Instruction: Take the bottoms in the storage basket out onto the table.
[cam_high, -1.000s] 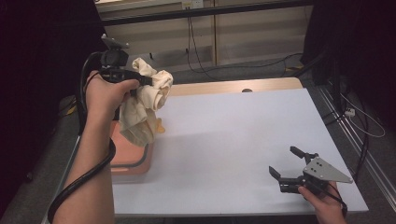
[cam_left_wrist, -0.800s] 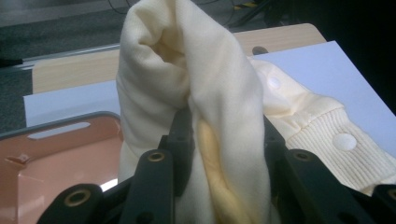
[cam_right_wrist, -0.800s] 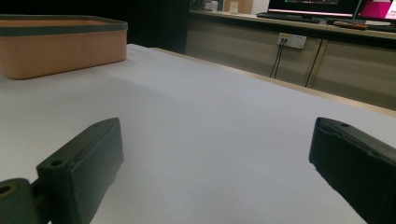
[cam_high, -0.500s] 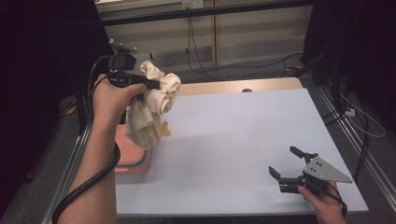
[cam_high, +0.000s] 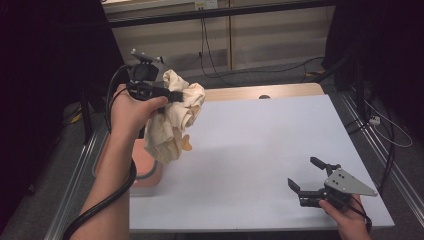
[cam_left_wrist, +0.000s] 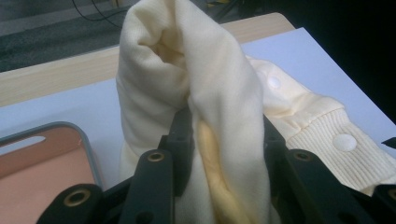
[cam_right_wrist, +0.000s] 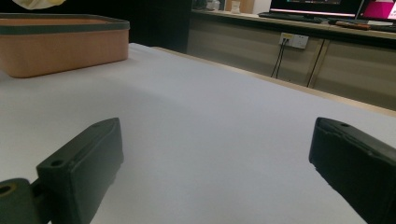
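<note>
A cream-yellow knitted garment hangs bunched in the air over the table's left side, with my left gripper shut on its upper folds. In the left gripper view the cloth is pinched between the two black jaws, and a ribbed cuff with white snaps trails to the right. Below it stands a salmon-coloured tub with a grey rim at the left table edge. My right gripper rests low at the front right of the white table, open, with nothing between its fingers.
The tub lies far off in the right gripper view, with a scrap of the garment above it. A wooden strip borders the table's far edge. Cables cross the floor behind it, and metal rails run along both sides.
My left hand has carried the garment a little to the right and toward the table's middle. The right gripper has stayed put.
</note>
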